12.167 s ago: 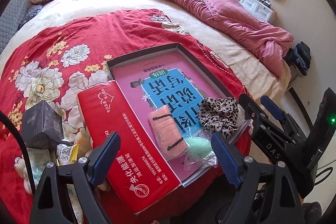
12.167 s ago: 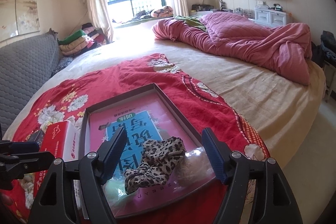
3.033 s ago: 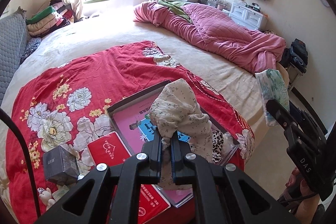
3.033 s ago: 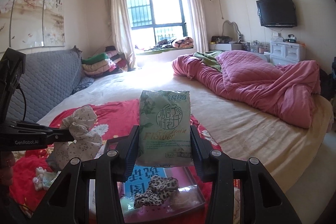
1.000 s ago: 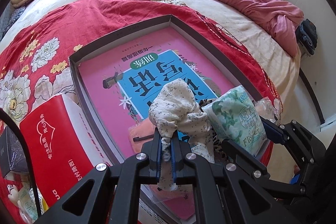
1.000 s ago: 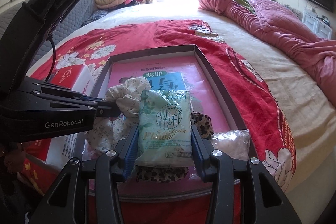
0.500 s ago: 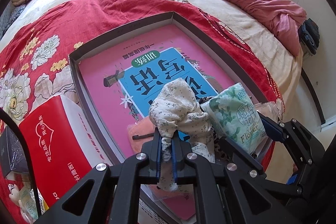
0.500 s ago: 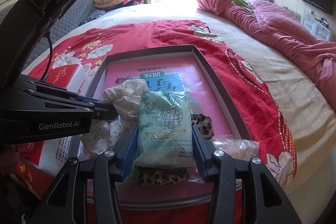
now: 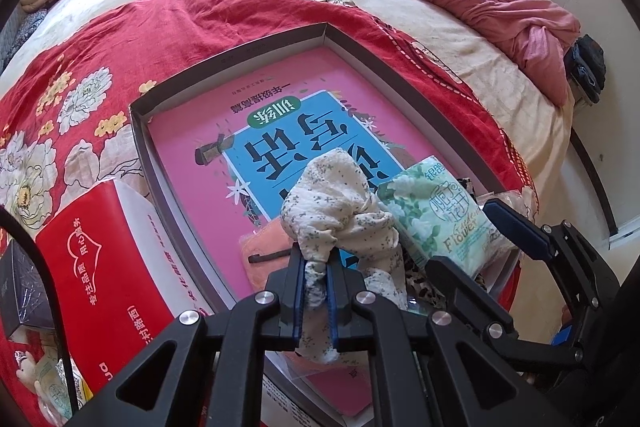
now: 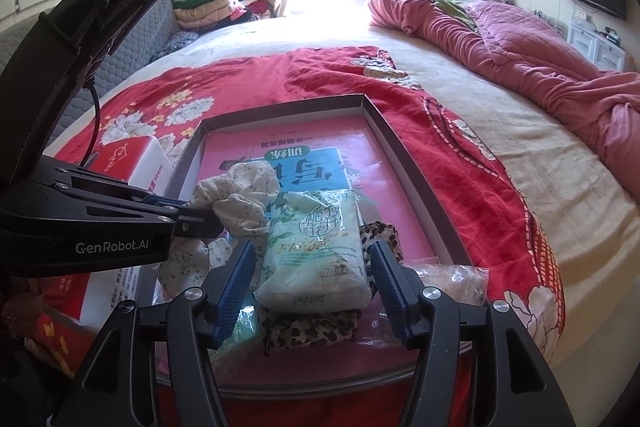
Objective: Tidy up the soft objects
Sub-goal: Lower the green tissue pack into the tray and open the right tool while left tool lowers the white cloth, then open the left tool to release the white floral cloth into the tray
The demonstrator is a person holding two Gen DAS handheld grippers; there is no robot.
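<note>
left tongs [image 9: 314, 281]: clamped tight on the floral cloth [image 9: 340, 203], bunched just ahead of the tips
right tongs [image 10: 314, 277]: just been opening, tissue pack [image 10: 316, 247] lying loose between them on the leopard scrunchie [image 10: 312, 333] in the tray [image 10: 404, 155]

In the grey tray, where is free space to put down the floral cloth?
Free: the tray's far half, pink book cover between its far and side walls. Crowded: the near end, with tissue pack, leopard scrunchie, pink mask, plastic bag.

The bed [image 10: 500, 131] carries a red floral cloth [image 10: 256, 83] near its foot and a crumpled pink quilt [image 10: 520, 43] on its far side. On the cloth rest a shallow grey tray [image 9: 224, 61] and, just beside it, a red-and-white box [image 9: 108, 259].
</note>
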